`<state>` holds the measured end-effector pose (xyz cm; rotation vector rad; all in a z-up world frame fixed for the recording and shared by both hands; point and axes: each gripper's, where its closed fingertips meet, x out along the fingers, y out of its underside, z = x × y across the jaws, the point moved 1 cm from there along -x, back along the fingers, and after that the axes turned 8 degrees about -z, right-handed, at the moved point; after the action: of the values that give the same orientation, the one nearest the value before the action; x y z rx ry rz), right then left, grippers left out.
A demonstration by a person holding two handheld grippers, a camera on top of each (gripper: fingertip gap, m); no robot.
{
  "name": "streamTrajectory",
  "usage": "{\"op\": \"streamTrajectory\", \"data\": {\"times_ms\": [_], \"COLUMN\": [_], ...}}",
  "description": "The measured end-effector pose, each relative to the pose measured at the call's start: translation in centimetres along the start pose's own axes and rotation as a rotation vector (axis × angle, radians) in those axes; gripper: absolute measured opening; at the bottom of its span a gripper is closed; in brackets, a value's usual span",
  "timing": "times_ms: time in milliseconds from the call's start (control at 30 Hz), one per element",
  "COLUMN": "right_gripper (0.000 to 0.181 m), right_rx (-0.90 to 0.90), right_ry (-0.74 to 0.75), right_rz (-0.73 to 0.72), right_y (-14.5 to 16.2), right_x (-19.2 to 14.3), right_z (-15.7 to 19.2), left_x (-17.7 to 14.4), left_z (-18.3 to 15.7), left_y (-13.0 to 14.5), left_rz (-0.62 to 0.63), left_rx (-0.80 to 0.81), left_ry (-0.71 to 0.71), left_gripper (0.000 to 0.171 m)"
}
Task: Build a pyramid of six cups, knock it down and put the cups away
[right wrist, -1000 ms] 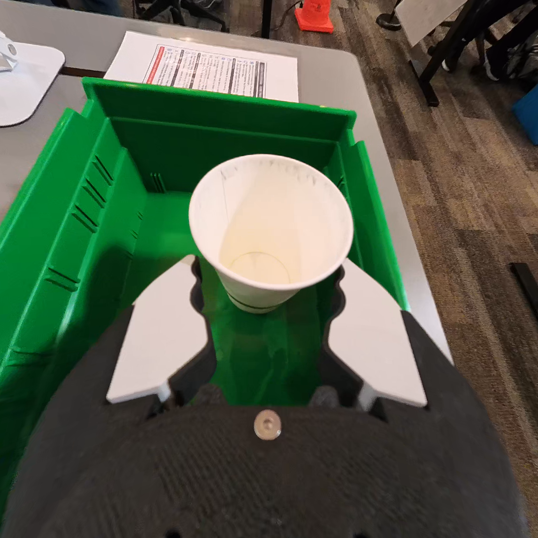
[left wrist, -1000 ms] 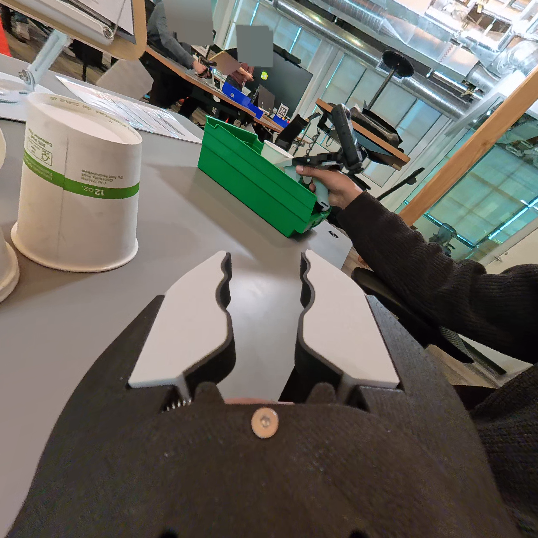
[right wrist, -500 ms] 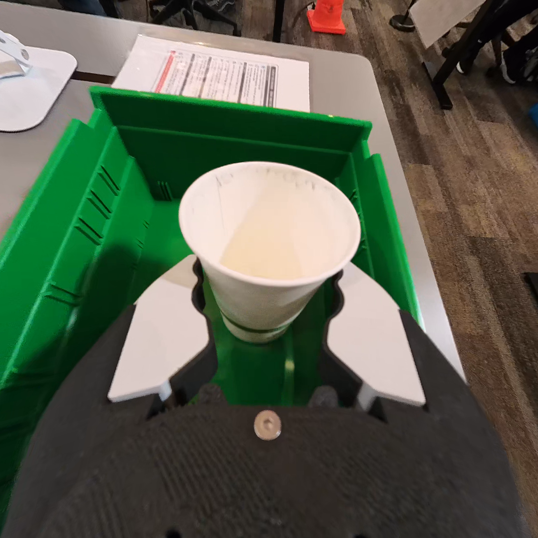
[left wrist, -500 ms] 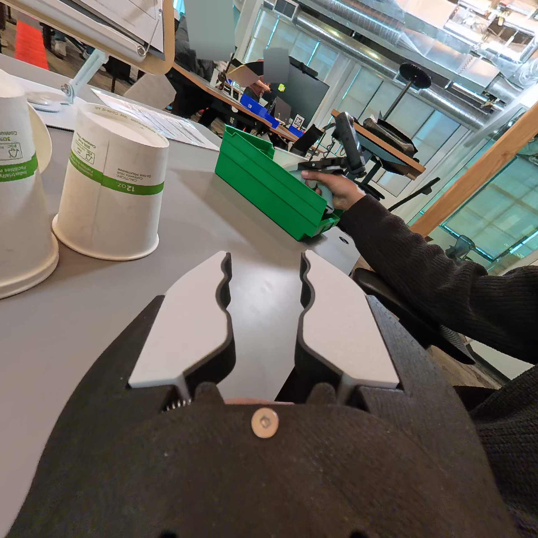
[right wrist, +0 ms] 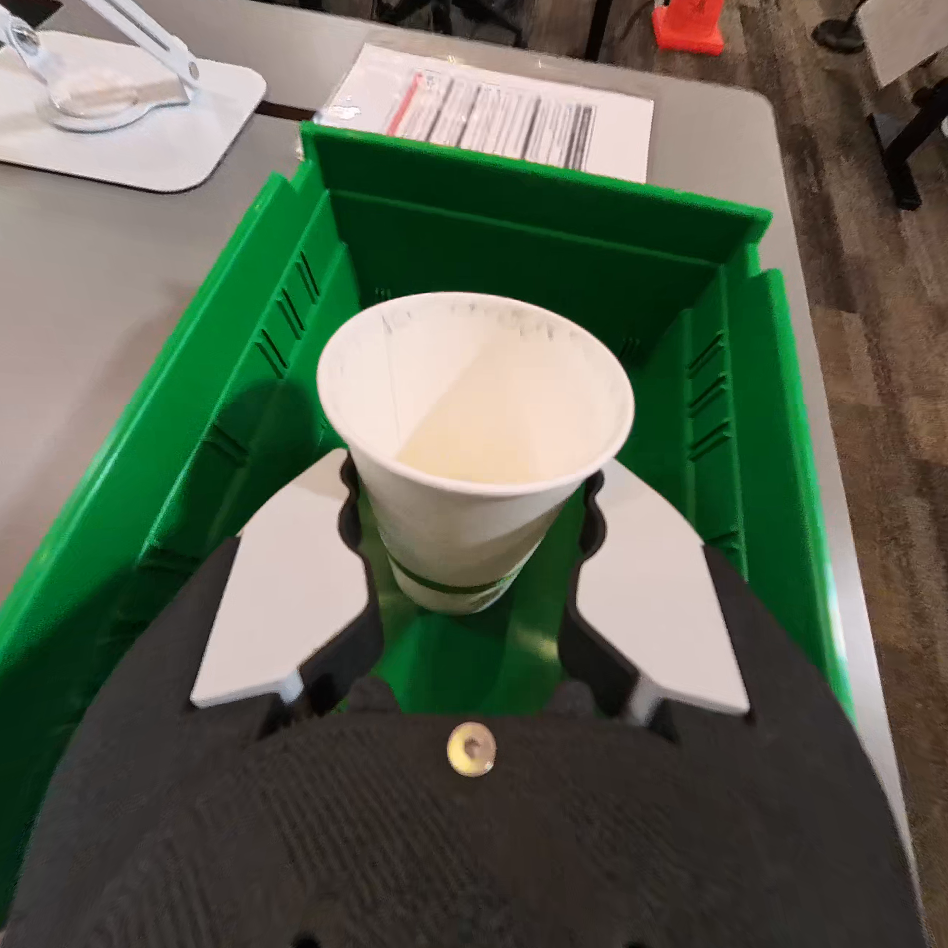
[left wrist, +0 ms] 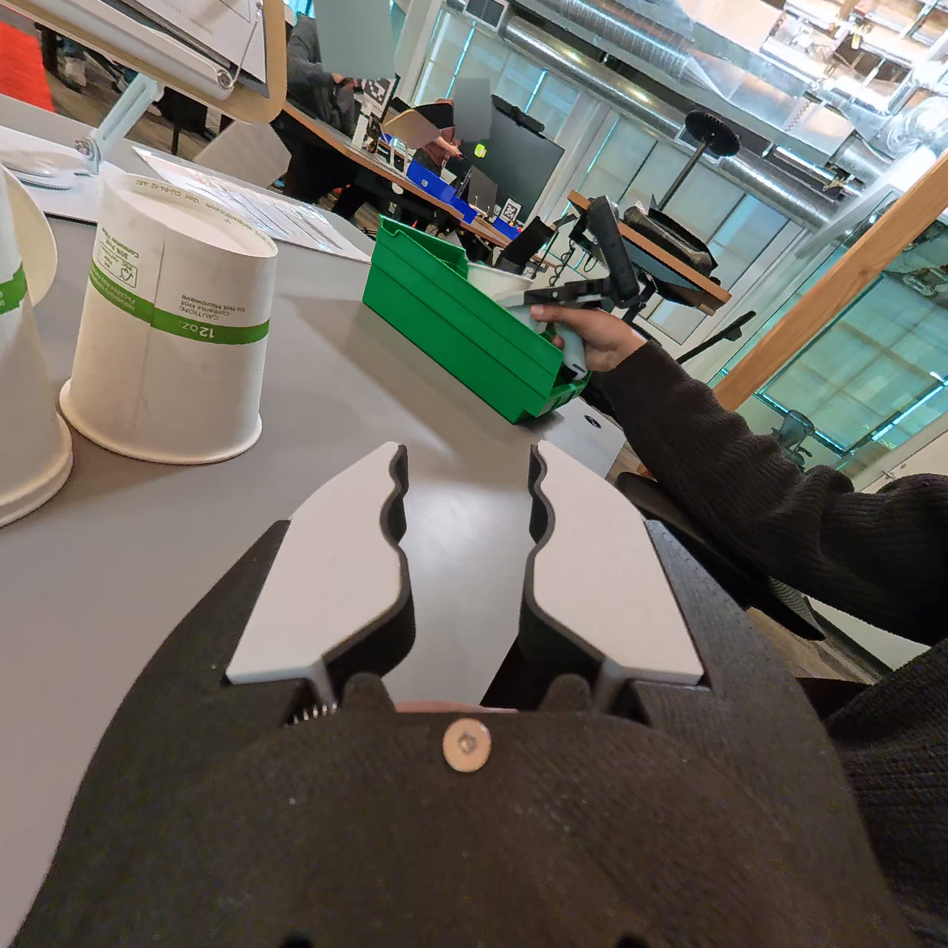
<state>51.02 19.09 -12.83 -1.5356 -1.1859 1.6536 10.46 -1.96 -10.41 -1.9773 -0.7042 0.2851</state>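
A white paper cup [right wrist: 472, 410] with a green band stands upright in the green bin [right wrist: 231, 410]. My right gripper [right wrist: 472, 472] is open, with its fingers either side of the cup's lower wall, just above the bin's near end. My left gripper [left wrist: 467, 451] is open and empty, low over the grey table [left wrist: 333, 400]. An upside-down paper cup [left wrist: 169, 333] stands to its front left, and another upside-down cup [left wrist: 20, 384] is at the left edge. The left wrist view also shows the bin [left wrist: 461, 333], the cup's rim [left wrist: 495, 279] and the hand-held right gripper [left wrist: 564, 302].
A printed sheet [right wrist: 502, 118] lies behind the bin. A white stand base [right wrist: 128, 128] sits at the back left. The table's right edge [right wrist: 790, 308] runs close beside the bin, above wood floor. An orange cone [right wrist: 687, 25] stands on the floor. People work at far desks.
My right gripper has drawn back and tilted while the cup stays in the bin. My left gripper has swung, which brings a second upside-down cup into view at the left.
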Motion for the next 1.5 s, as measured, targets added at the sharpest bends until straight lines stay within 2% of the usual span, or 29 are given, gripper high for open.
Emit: {"op": "streamTrajectory", "data": {"times_ms": [233,333,600,1033,1233,1400,1500], "right_gripper": [0.087,0.087,0.090,0.098,0.102,0.101,0.100], "right_rx": [-0.138,-0.169,-0.106,-0.237,-0.384,-0.303,-0.265], "right_ry": [-0.008,-0.003,0.015,0.028,0.001,-0.053,-0.035], "right_rz": [-0.132,-0.083,0.050,0.089,0.195,0.237,0.284], "right_y": [-1.3,-0.2,1.5,1.8,3.2,3.7,4.1], "right_x": [0.6,1.2,0.9,0.4,-0.4,-1.0,-1.8], "right_z": [0.7,0.6,-0.2,-0.5,-0.5,0.0,-0.8], "left_x": [0.1,0.1,0.1,0.1,0.1,0.1,0.1], "left_z": [0.0,0.0,0.0,-0.1,-0.1,-0.1,-0.1], "left_y": [0.1,0.2,0.3,0.3,0.3,0.3,0.2], "left_rz": [0.007,0.011,0.012,0.013,0.014,0.014,0.013], "left_rx": [0.001,0.003,0.001,-0.001,-0.002,0.000,-0.001], "left_ry": [0.001,0.002,0.003,0.006,0.006,0.005,0.004], "left_gripper": [0.046,0.046,0.046,0.046,0.046,0.046,0.046]}}
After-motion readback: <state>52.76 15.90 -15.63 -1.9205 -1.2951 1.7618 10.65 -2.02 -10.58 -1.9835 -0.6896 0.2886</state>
